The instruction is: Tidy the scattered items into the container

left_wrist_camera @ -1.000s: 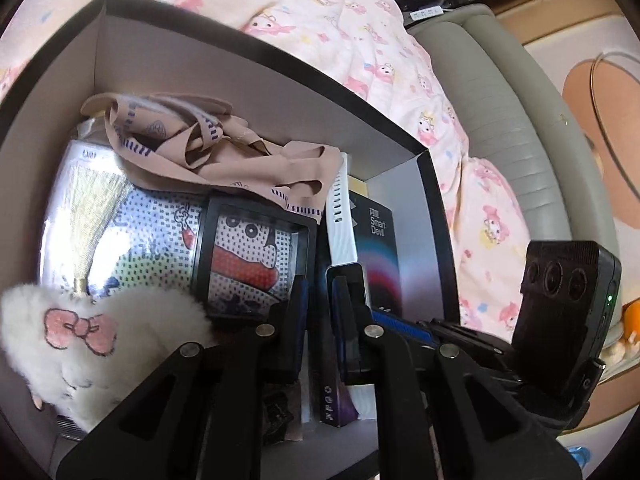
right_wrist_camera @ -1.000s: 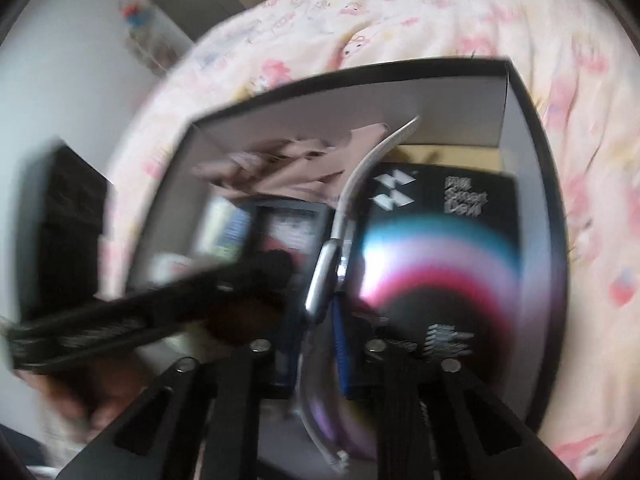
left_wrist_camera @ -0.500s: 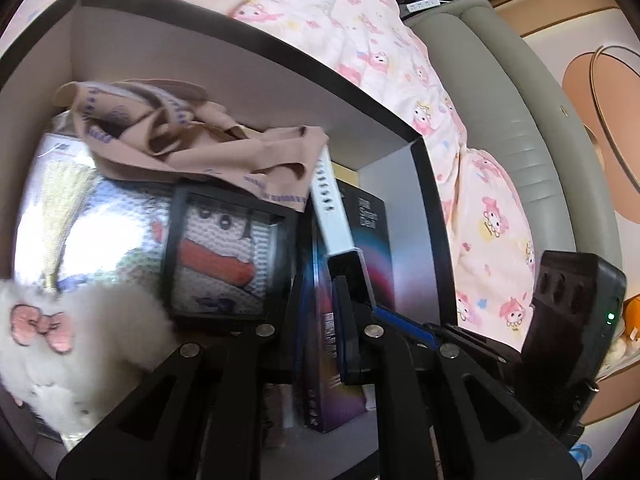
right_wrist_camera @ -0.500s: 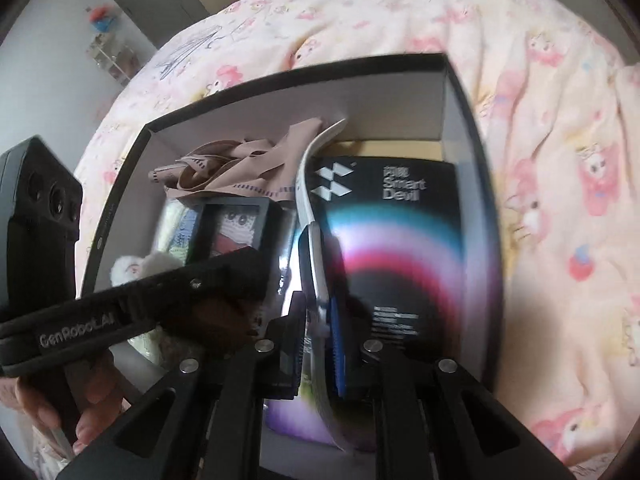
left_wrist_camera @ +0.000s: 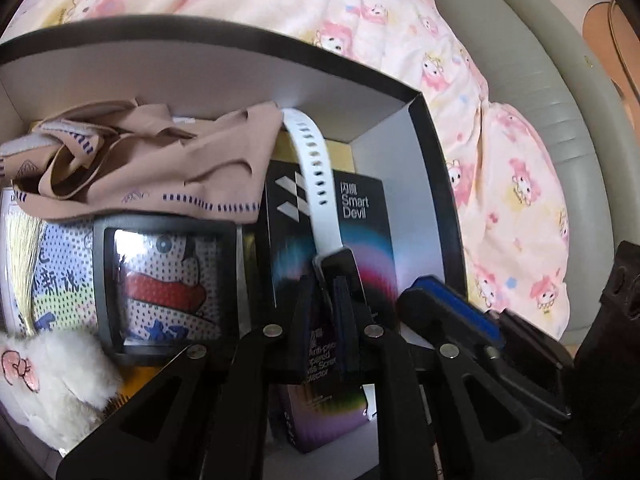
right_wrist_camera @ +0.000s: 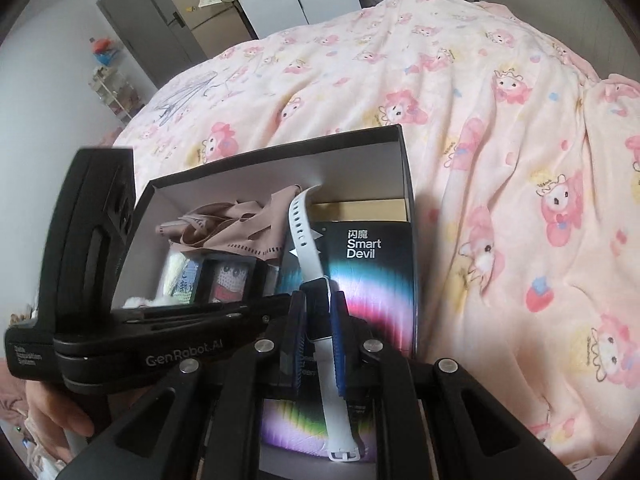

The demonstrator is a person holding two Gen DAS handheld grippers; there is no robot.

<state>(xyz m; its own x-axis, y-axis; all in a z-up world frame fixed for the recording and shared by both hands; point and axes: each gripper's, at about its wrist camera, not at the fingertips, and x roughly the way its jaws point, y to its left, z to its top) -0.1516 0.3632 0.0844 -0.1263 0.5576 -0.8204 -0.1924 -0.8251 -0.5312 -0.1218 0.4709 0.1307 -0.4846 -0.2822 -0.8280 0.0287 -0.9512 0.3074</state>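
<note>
A smartwatch with a white strap (left_wrist_camera: 312, 168) hangs over the open black box (left_wrist_camera: 380, 120) on the bed. Its dark body sits between the tips of my left gripper (left_wrist_camera: 323, 300), which is shut on it. In the right wrist view the same watch (right_wrist_camera: 304, 236) runs through my right gripper (right_wrist_camera: 318, 312), also shut on it, with the strap's lower end hanging behind the fingertips. The left gripper's fingers (right_wrist_camera: 224, 312) reach in from the left. The box (right_wrist_camera: 404, 168) holds a dark "Smart Devil" package (left_wrist_camera: 360, 208), a beige garment (left_wrist_camera: 152, 172), a framed picture (left_wrist_camera: 164, 280) and a white plush (left_wrist_camera: 44, 376).
A pink cartoon-print blanket (right_wrist_camera: 480, 120) covers the bed all around the box. A grey padded edge (left_wrist_camera: 540, 60) runs along the bed's right side. A grey door and cabinet (right_wrist_camera: 160, 20) stand at the far wall. A person's hand (right_wrist_camera: 48, 412) holds the left gripper.
Both grippers have moved together with the watch between them. The right wrist view has pulled back and up, showing more bed. In the left wrist view the box contents have slid left.
</note>
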